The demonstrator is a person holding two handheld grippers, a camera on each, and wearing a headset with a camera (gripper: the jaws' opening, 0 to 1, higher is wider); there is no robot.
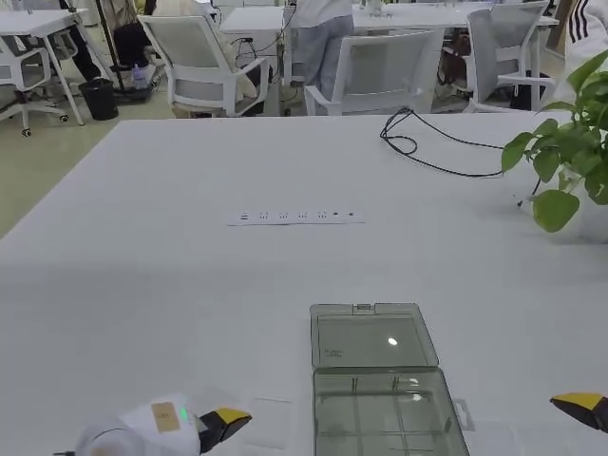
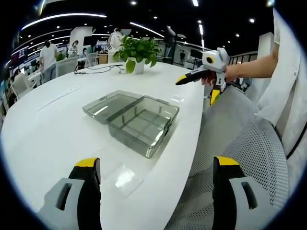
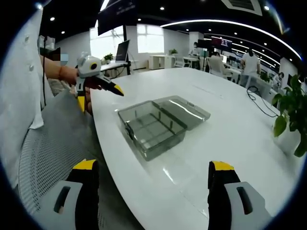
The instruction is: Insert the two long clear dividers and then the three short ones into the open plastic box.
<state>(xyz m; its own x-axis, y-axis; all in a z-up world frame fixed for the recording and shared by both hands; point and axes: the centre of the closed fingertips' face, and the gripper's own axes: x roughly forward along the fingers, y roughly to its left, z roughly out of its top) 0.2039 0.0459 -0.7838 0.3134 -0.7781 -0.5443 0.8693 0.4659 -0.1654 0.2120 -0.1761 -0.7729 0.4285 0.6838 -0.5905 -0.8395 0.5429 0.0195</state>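
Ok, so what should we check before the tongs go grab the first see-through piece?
1. Box is open, with the lid lying flat behind it: ok.
2. Left tongs are open and empty: ok.
3. Right tongs are open and empty: ok.
4. A clear divider lies flat just ahead of the left tongs: ok.
5. That divider is a long one, since the long ones go in first: cannot tell.
6. All five dividers are laid out: cannot tell, they are too clear to count.
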